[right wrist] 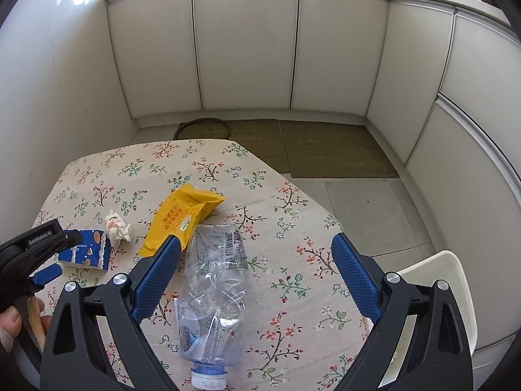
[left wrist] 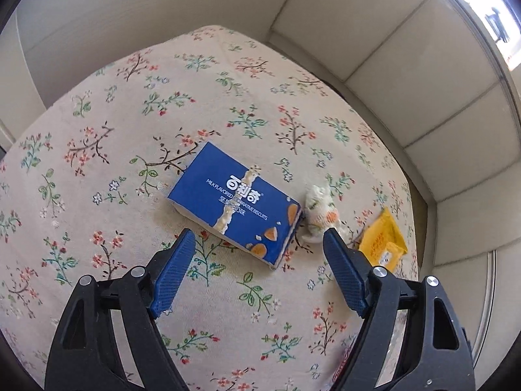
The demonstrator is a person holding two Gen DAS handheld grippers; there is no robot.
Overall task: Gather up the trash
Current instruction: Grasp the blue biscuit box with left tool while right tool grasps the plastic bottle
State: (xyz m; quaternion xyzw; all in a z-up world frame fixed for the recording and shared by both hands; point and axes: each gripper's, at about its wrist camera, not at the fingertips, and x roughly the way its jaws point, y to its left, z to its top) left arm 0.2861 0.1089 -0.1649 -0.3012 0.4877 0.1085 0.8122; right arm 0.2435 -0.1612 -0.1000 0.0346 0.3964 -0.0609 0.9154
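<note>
Hovering with jaws spread and empty, left gripper (left wrist: 259, 239) has the blue rectangular cardboard biscuit box (left wrist: 236, 203) just ahead of its fingertips, flat on the floral tablecloth (left wrist: 97, 150), long axis slanting across the jaw gap. Left is nearer it. Right gripper (right wrist: 255, 251), also spread, sits over the crushed clear plastic bottle (right wrist: 213, 293), visible only in the right wrist view, lying lengthwise along the gripper's pointing line, cap toward camera.

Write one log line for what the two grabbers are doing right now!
left gripper: open, above blue biscuit box | right gripper: open, over crushed bottle | yellow wrapper, crumpled wrapper: on table
</note>
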